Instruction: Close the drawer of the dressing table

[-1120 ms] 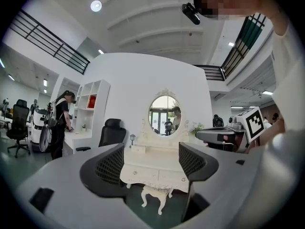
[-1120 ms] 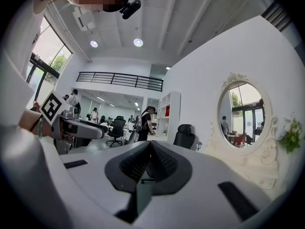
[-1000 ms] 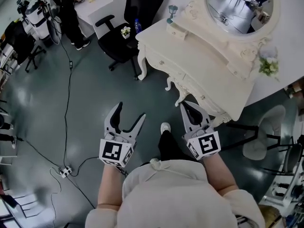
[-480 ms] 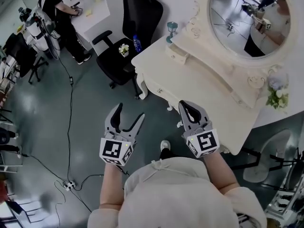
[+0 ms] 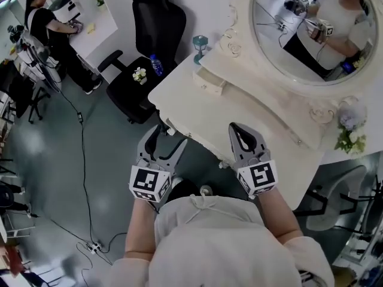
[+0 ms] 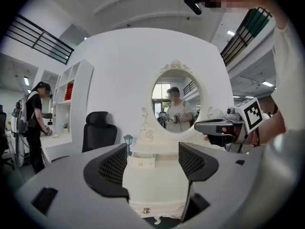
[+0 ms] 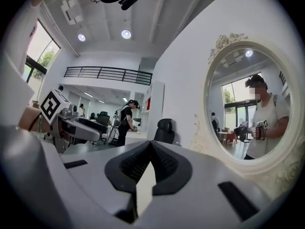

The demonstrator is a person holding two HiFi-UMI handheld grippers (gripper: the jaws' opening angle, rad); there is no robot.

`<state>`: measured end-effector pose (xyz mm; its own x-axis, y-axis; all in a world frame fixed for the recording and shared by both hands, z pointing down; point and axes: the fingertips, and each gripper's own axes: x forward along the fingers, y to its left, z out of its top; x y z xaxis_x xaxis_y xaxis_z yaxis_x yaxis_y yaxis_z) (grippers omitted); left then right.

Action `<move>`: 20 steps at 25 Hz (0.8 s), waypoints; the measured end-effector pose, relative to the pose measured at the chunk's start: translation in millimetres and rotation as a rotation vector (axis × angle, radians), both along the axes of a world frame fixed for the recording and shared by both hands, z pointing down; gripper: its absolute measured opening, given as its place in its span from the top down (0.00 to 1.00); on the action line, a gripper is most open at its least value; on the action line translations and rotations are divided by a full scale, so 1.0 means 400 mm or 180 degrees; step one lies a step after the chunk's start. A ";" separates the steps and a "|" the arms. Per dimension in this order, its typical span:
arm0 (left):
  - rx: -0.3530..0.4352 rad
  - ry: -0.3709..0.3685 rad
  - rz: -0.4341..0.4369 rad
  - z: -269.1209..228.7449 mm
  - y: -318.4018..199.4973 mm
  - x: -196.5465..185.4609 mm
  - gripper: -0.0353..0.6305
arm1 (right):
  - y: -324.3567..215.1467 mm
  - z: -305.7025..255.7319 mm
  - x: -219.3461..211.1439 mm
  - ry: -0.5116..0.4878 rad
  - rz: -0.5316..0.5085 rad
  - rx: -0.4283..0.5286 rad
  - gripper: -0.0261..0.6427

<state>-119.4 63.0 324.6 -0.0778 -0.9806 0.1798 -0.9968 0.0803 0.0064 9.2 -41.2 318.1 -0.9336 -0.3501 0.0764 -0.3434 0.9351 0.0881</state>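
The cream dressing table (image 5: 251, 115) with its oval mirror (image 5: 299, 28) stands right in front of me. A small upper drawer (image 5: 209, 81) at the left of its raised shelf sticks out, and in the left gripper view that drawer (image 6: 141, 162) shows its knob, framed between the jaws. My left gripper (image 5: 167, 135) is open and empty at the table's front left edge. My right gripper (image 5: 237, 128) is shut on nothing, hovering over the front of the tabletop. In the right gripper view the jaws (image 7: 151, 146) meet, with the mirror (image 7: 252, 109) to the right.
A black office chair (image 5: 143, 46) carrying a water bottle and a small flower stands left of the table. A teal goblet (image 5: 200, 42) sits at the table's back left, a flower bunch (image 5: 349, 133) at its right. A person (image 5: 51, 34) works at a far desk. A cable (image 5: 82, 172) crosses the floor.
The dressing table has come closer: both grippers have moved forward from over the floor to its front edge. The left stays open, the right stays shut.
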 end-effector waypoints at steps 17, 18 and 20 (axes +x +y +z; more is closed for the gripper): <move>-0.0495 0.0292 0.1477 0.198 -0.547 -0.139 0.42 | -0.387 0.129 -0.143 0.0152 0.1275 -0.0256 0.95; -0.0521 0.0286 0.1515 0.233 -0.564 -0.140 0.42 | -0.401 0.154 -0.145 0.0153 0.1323 -0.0249 0.95; -0.0543 0.0247 0.1542 0.310 -0.593 -0.139 0.42 | -0.425 0.213 -0.145 0.0155 0.1382 -0.0202 0.95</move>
